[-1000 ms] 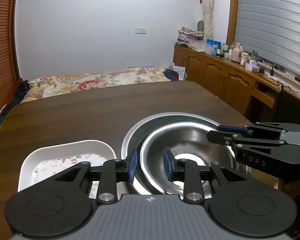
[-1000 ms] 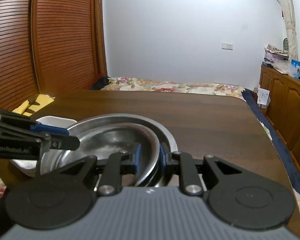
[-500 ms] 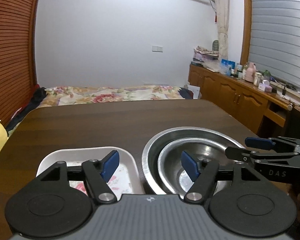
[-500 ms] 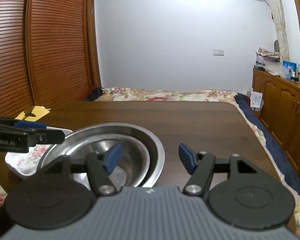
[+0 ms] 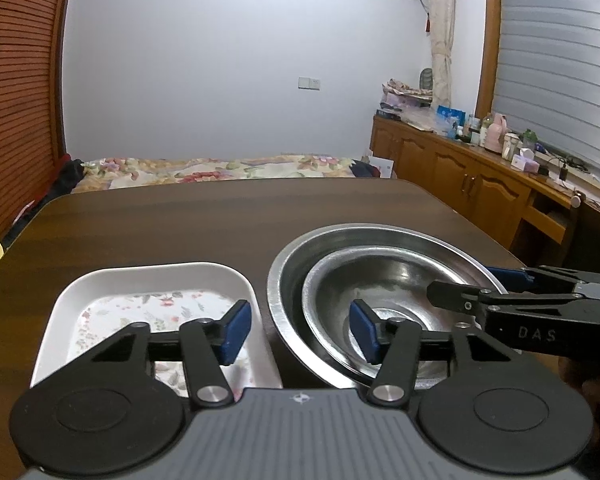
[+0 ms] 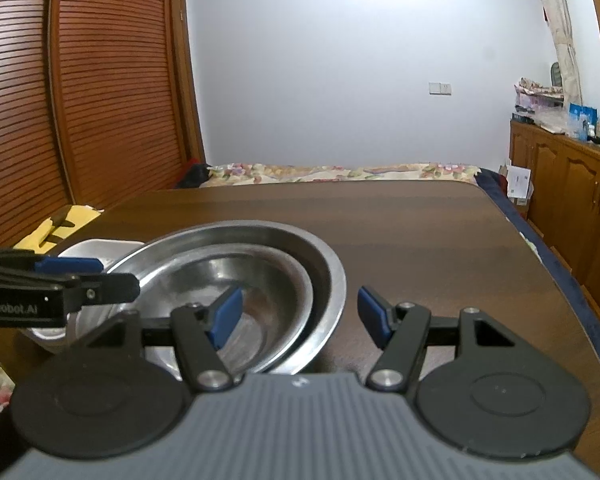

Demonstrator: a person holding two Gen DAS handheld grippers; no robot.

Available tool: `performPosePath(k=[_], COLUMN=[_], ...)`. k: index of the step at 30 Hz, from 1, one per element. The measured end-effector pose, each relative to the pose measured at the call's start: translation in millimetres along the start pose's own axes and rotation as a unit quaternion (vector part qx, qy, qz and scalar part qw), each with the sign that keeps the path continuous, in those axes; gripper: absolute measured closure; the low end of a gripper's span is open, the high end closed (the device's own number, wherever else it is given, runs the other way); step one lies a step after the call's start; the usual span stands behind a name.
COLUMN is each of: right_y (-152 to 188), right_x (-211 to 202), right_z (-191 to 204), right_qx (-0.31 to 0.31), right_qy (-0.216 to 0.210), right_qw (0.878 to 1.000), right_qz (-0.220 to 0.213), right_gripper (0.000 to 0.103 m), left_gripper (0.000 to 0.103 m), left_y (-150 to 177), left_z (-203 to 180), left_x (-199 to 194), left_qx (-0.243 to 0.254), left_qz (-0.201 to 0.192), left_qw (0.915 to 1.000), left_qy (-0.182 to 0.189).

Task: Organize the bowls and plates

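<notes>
Now your left gripper (image 5: 298, 330) and right gripper (image 6: 298, 316) have just released the nested round steel bowls (image 5: 380, 280); jaws empty, stacking done.

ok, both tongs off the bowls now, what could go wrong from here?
1. The small steel bowl sits off-centre in the large steel bowl, leaning toward one side; a nudge may rock it.
2. The left tongs, which just narrowed, straddle the gap beside the white floral tray; dropping could clip either rim.
3. The open right tongs straddle the large bowl's rim and may snag it.
</notes>
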State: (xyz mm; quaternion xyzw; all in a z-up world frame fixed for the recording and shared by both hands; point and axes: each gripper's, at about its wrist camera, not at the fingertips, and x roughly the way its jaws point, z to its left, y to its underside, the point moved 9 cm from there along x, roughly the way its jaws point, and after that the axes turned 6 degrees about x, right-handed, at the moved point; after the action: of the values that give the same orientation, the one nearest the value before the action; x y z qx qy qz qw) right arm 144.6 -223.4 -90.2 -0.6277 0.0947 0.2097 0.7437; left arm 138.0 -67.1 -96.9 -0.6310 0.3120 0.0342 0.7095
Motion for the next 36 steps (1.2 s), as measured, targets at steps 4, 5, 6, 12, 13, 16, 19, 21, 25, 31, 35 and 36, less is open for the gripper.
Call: performPosePath(k=[4,5,6,12,13,16,19,21,25,31,35,36], right_y=[1.0,1.3,1.4,1.8,1.9,2.2,3.3,3.5,5.5,9.0,7.7,7.9], right_x=[1.7,2.3,2.9,4.9,5.1,6.5,6.9,7.3,7.2,7.1,7.1,6.7], right_z=[-1.5,-1.4,-1.7,-4.6,-4.2,-5.1,-3.4,-3.0,-2.0,-0.5,1.4,1.4], right_qx=[0.011,0.013,0.015,0.026,0.027,0.03,0.032,0.032,0.032,0.04,0.038,0.038], right_qy=[-0.005,-0.006,-0.008,-0.014,-0.015,-0.017,-0.021,-0.021,-0.024,-0.028,-0.03,-0.032], right_qw=[1.0,1.0,1.0,1.0,0.999,0.999,0.999,0.999,0.999,0.999,0.999,0.999], right_qz=[0.003,0.003,0.004,0.007,0.007,0.008,0.01,0.01,0.01,0.013,0.011,0.009], right_gripper=[0.039,0.039,0.039,0.039,0.039,0.041,0.046,0.052,0.057,0.059,0.062,0.063], left_gripper=[0.05,0.05,0.05,0.052,0.052,0.053,0.054,0.055,0.055,0.059,0.064,0.066], left_y=[1.5,2.0,2.4,2.8,2.6,1.1,0.1,1.4,2.5,3.9,2.9,3.2], left_z=[-0.1,0.2,0.0,-2.0,-1.9,-0.8,-0.7,-1.0,0.7,0.0,-1.6,-3.4], left_x=[3.2,4.0,4.9,9.1,9.9,12.1,13.5,14.2,16.0,13.4,10.2,9.0], left_qx=[-0.001,-0.001,0.0,-0.001,0.0,-0.002,-0.002,-0.002,-0.002,0.003,0.005,0.005], left_qz=[0.005,0.006,0.008,0.013,0.014,0.016,0.016,0.017,0.02,0.013,0.006,0.005], left_qw=[1.0,1.0,1.0,0.9999,0.9999,0.9999,0.9999,0.9998,0.9998,0.9999,1.0,1.0], left_qy=[0.002,0.001,0.0,-0.001,-0.002,-0.003,-0.002,-0.004,-0.006,-0.009,-0.005,-0.001])
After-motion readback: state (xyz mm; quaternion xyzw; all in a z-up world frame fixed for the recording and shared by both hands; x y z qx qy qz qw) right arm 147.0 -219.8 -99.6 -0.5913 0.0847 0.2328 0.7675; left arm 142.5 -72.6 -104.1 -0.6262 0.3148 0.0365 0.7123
